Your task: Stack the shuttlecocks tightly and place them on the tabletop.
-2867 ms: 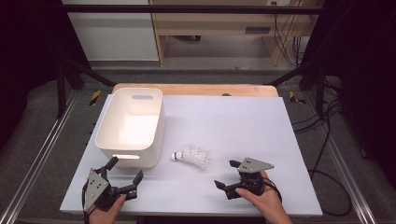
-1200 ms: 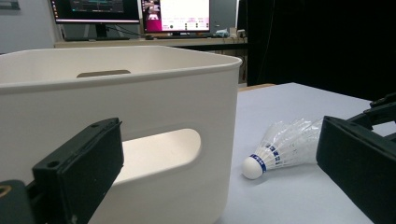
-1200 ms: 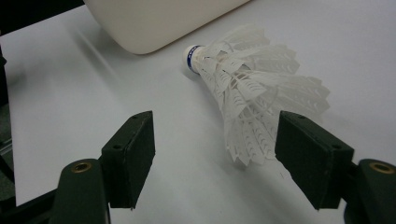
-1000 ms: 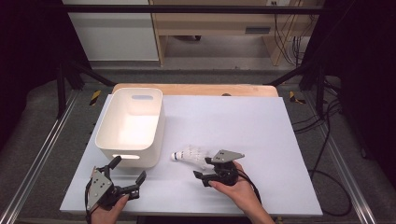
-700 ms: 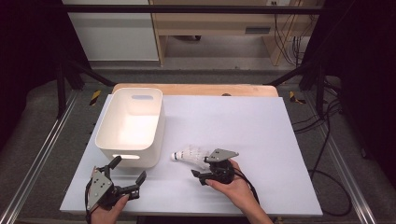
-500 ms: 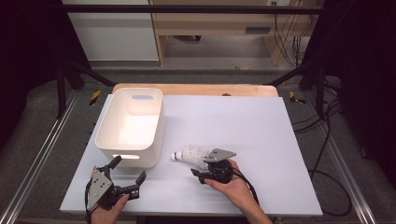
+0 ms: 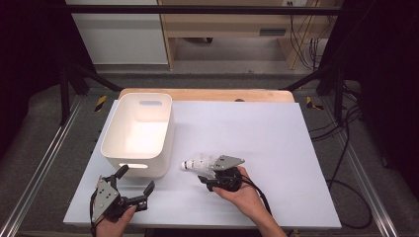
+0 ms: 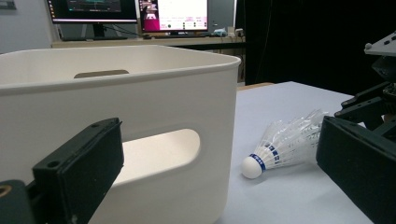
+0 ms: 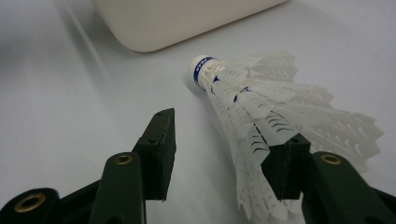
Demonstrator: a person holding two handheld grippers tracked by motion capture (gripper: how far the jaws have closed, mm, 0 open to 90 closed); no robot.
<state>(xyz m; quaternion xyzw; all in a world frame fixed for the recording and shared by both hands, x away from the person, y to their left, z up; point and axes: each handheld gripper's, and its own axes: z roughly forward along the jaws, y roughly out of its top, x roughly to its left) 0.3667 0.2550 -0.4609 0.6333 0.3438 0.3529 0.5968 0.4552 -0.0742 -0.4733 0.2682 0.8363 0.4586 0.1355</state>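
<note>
While the right gripper (image 9: 219, 154) has just been closing, its half-wide jaws straddle the shuttlecock (image 9: 261, 107) lying near the bin's (image 7: 141, 133) four-o'clock corner, bare mat toward three o'clock

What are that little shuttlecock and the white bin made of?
Shuttlecock: the skirt looks like white feathers, with visible barbs and quills, though it could be synthetic; the rounded white tip has a blue band, material unclear. Bin: probably molded plastic, smooth, matte, with rounded corners and cut-out handles.

surface: white table (image 7: 296, 148) | on it: white bin (image 7: 138, 133), shuttlecock (image 7: 197, 163)
</note>
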